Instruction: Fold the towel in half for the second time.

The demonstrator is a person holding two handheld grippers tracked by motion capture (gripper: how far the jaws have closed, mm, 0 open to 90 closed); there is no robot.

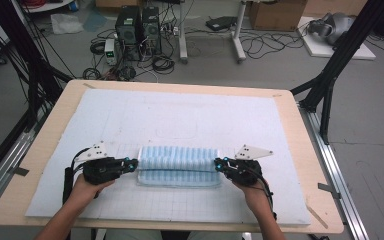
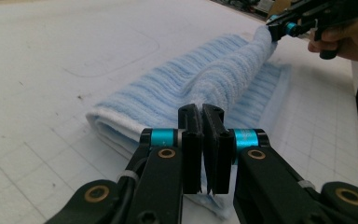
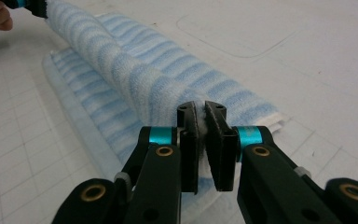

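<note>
A blue-and-white striped towel lies folded across the white gridded mat, near the front middle. My left gripper is shut on the towel's left end, pinching a raised fold of cloth between its jaws. My right gripper is shut on the right end in the same way, with the towel running away from its jaws. The upper layer is lifted into a ridge between the two grippers. The other hand's gripper holds the far end in the left gripper view.
The mat covers a wooden table whose front edge runs just below the person's forearms. Black frame posts stand at the table's right and left. Computers and cables lie on the floor beyond the far edge.
</note>
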